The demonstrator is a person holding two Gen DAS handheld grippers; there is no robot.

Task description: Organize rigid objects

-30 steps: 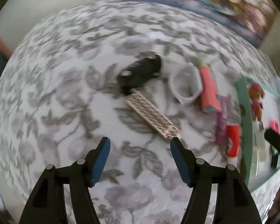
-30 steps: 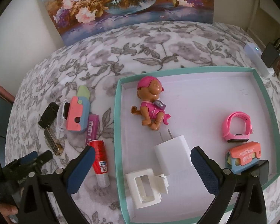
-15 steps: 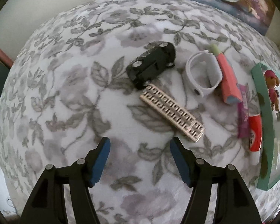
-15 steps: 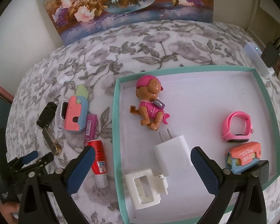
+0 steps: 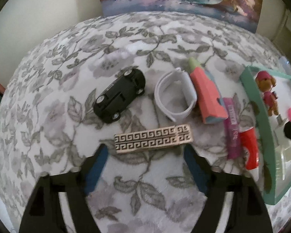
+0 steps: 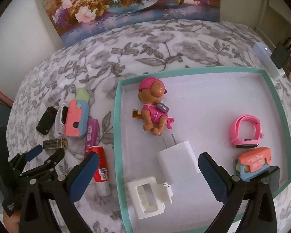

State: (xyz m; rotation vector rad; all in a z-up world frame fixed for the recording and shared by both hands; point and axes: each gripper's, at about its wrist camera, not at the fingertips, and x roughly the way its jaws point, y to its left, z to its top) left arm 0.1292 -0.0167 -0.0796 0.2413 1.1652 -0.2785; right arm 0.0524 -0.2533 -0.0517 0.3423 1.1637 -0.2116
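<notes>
Soft bed cover printed with grey leaves and flowers on white, plush and slightly rumpled. At its far edge, leaning against a pale wall, a painting of flowers in a blue vase. At the far right in the right wrist view, a white device with a small light and a dark adapter beside it.

On the cover, a teal-rimmed box with white floor, holding a toy puppy in pink, a white charger, a white clip, a pink watch and a coral-and-blue piece.

Left of the box, loose on the cover: black toy car, white band just beside it, coral-and-blue block touching the band, purple tube, red glue stick alongside the box wall. In front of the car and band, a patterned metal bar lying crosswise.

Left tool low over the cover, jaws just widened, standing released either side of the bar's near edge; pads not pressing it, blur at the tips.

Right tool hanging above the box near the charger, jaws spread wide, gripping nothing.
</notes>
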